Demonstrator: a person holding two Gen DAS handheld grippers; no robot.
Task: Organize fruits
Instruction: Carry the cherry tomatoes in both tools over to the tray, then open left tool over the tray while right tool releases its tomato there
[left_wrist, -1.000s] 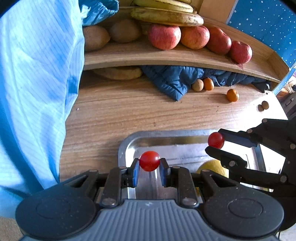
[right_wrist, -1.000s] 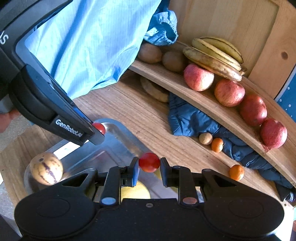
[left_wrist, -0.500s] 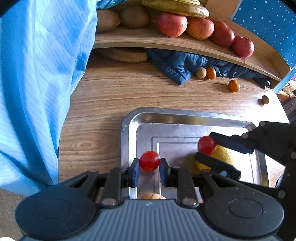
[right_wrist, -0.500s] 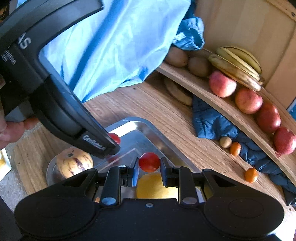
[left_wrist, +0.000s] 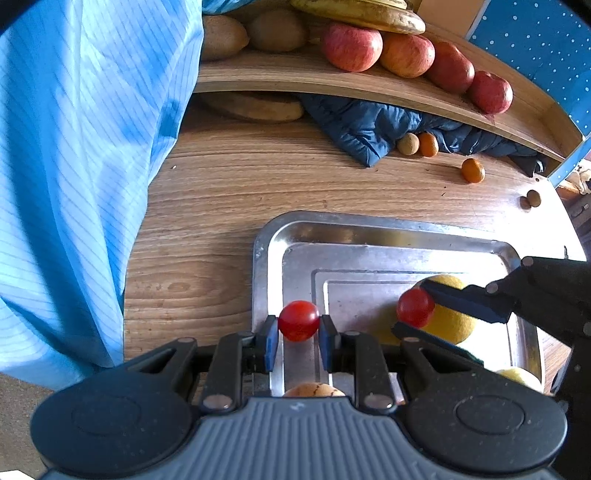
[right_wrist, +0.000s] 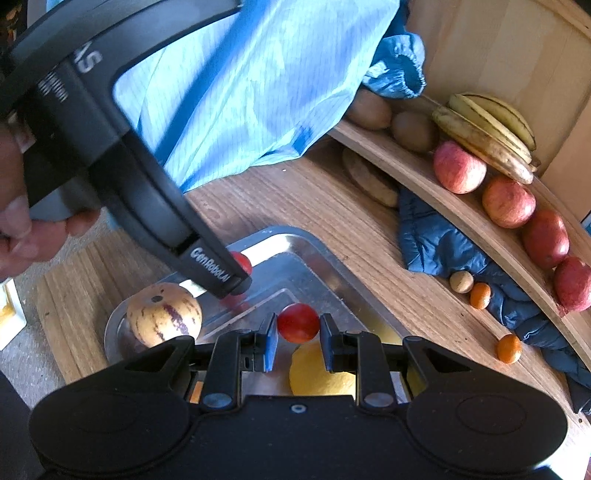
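Note:
My left gripper is shut on a cherry tomato, low over the near left part of the metal tray. My right gripper is shut on a second cherry tomato, also over the tray; in the left wrist view that tomato hangs in front of a yellow fruit. In the right wrist view the left gripper's fingertips cover most of its tomato. A striped cream melon and a yellow fruit lie in the tray.
A curved wooden shelf at the back carries apples, bananas and brown fruit. Under it lie a dark blue cloth, small orange fruits and nuts. A light blue sleeve fills the left side.
Both grippers have come down and back over the tray, each still holding its tomato. The right gripper moved from the tray's far edge to above the yellow fruit.

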